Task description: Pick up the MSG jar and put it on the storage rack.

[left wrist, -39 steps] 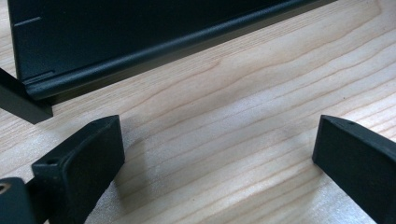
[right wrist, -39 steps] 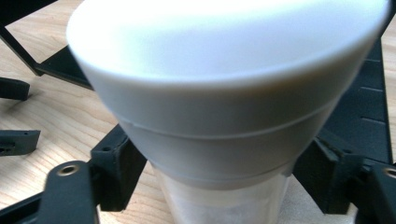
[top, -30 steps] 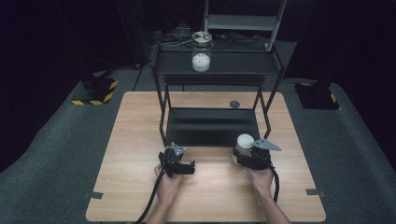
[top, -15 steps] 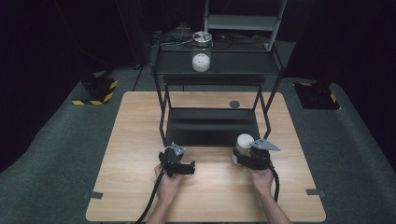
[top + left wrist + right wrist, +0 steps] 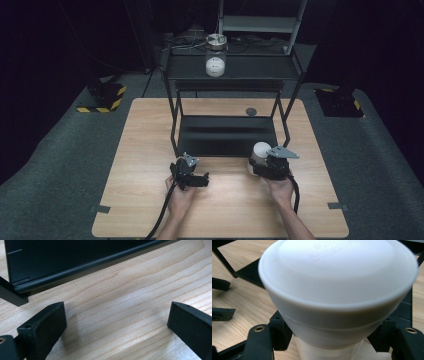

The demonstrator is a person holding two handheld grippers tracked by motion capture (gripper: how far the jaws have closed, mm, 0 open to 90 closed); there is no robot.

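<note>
A white lidded jar (image 5: 337, 282) stands on the wooden table (image 5: 150, 130) just in front of the black shelf rack's right leg. My right gripper (image 5: 329, 340) is shut on the jar below its lid; from the high view it sits at the front right (image 5: 269, 167), with the jar (image 5: 260, 151) poking out ahead of it. My left gripper (image 5: 192, 176) rests low over the table at the front left. Its jaws stand wide open (image 5: 115, 325) with bare wood between them, facing the rack's lower tray (image 5: 75, 262).
The black two-level rack (image 5: 227, 136) stands mid-table. On its top shelf (image 5: 260, 67) is a glass jar (image 5: 216, 56) with white contents. A small dark disc (image 5: 251, 111) lies behind the rack. Yellow-black striped bases (image 5: 102, 97) sit on the floor.
</note>
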